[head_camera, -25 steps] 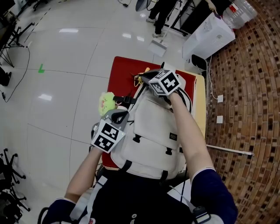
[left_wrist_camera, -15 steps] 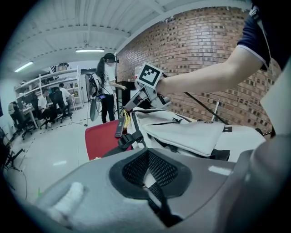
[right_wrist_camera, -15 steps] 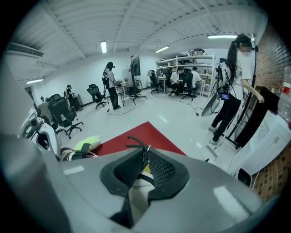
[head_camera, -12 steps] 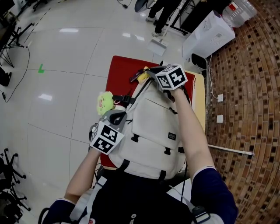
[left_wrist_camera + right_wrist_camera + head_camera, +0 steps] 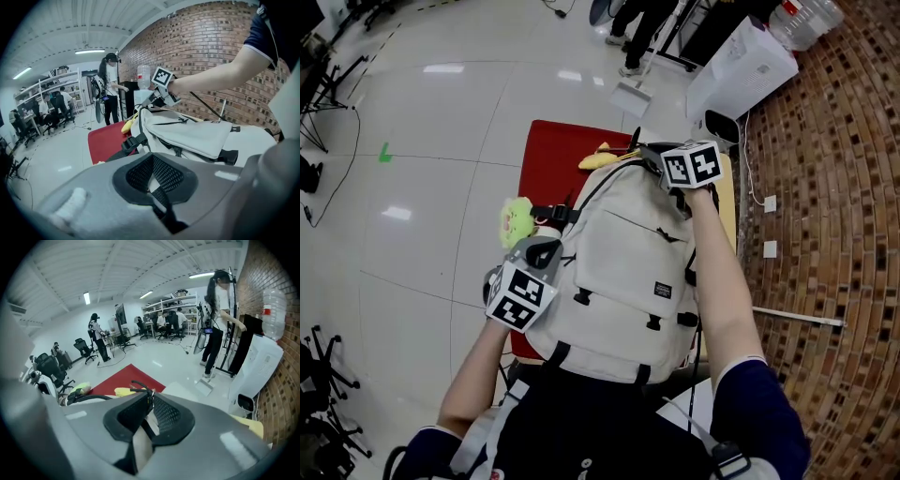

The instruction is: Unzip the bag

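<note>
white backpack (image 5: pixel 623 272) on red tabletop (image 5: pixel 558 159), bottom end cut off by the person's body, left gripper (image 5: pixel 154 185) jaws clamped on a black strap (image 5: pixel 161 199), right gripper (image 5: pixel 145 420) jaws pinching the zipper pull (image 5: pixel 140 441), zipper itself hard to see, shiny white floor (image 5: pixel 441 141), brick wall (image 5: pixel 834 234)

A white water dispenser (image 5: pixel 739 67) with a clear bottle (image 5: pixel 273 310) on top stands against a brown brick wall (image 5: pixel 834 262). Two white sockets (image 5: pixel 770 203) sit on the bricks near it. From its foot spreads a glossy white tiled floor (image 5: pixel 441 122). Far across the floor from it stand black office chairs (image 5: pixel 49 369) and shelves (image 5: pixel 183 298). Above it, strip lights (image 5: pixel 87 298) glow on a white ribbed ceiling (image 5: pixel 140 263).
</note>
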`<action>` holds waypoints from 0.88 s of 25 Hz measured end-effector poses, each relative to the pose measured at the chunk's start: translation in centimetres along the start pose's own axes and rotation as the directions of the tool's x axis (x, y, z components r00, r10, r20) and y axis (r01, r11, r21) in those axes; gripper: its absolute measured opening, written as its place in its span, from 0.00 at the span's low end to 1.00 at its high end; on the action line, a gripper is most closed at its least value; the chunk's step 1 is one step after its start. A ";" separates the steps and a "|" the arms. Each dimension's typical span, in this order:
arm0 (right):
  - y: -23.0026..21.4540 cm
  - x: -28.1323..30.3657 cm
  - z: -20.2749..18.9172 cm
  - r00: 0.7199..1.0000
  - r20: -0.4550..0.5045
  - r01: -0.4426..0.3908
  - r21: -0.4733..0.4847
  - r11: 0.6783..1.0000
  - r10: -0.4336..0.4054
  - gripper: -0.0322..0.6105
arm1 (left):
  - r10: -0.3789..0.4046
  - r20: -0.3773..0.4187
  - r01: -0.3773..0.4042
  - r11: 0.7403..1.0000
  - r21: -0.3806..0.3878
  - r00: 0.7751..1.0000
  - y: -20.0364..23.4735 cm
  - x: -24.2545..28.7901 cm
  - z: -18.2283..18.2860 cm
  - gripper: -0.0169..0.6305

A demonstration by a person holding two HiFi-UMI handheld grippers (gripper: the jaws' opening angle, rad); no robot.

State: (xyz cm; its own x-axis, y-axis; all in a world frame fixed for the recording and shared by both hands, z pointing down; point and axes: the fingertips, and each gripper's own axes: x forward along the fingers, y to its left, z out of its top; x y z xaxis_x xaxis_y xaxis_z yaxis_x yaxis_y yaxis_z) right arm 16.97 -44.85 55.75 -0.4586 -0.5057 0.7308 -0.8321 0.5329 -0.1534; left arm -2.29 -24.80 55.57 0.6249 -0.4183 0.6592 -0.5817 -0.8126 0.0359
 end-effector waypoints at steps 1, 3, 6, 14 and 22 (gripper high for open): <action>-0.4 -0.3 -0.4 1.000 0.003 0.007 0.015 1.000 -0.007 0.12 | -0.002 -0.003 0.001 1.000 -0.001 1.000 0.0 0.0 -0.1 0.03; -1.1 -0.9 -1.1 1.000 0.011 0.012 0.038 0.999 -0.012 0.12 | -0.007 -0.013 0.007 1.000 0.001 1.000 0.0 0.1 -0.1 0.03; -1.7 -1.4 -1.8 1.000 0.019 0.006 0.057 0.998 -0.007 0.12 | -0.007 -0.037 0.007 1.000 0.014 0.999 0.0 0.4 -0.1 0.03; -3.6 -3.0 -4.3 0.999 0.026 0.041 0.107 0.993 -0.044 0.12 | -0.020 -0.014 0.020 1.000 0.016 1.000 1.1 0.1 3.1 0.03; -4.6 -4.9 -6.0 0.997 0.055 0.050 0.143 0.989 -0.058 0.12 | -0.037 0.075 0.023 0.983 0.183 0.996 2.8 7.8 14.4 0.20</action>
State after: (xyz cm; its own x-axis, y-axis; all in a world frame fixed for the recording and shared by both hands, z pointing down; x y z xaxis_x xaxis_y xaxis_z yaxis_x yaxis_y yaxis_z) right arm 24.90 -40.76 56.83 -0.4258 -0.5720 0.7010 -0.8899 0.4049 -0.2101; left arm 8.40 -36.18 50.00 0.6833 -0.4174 0.5991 -0.4627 -0.8822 -0.0869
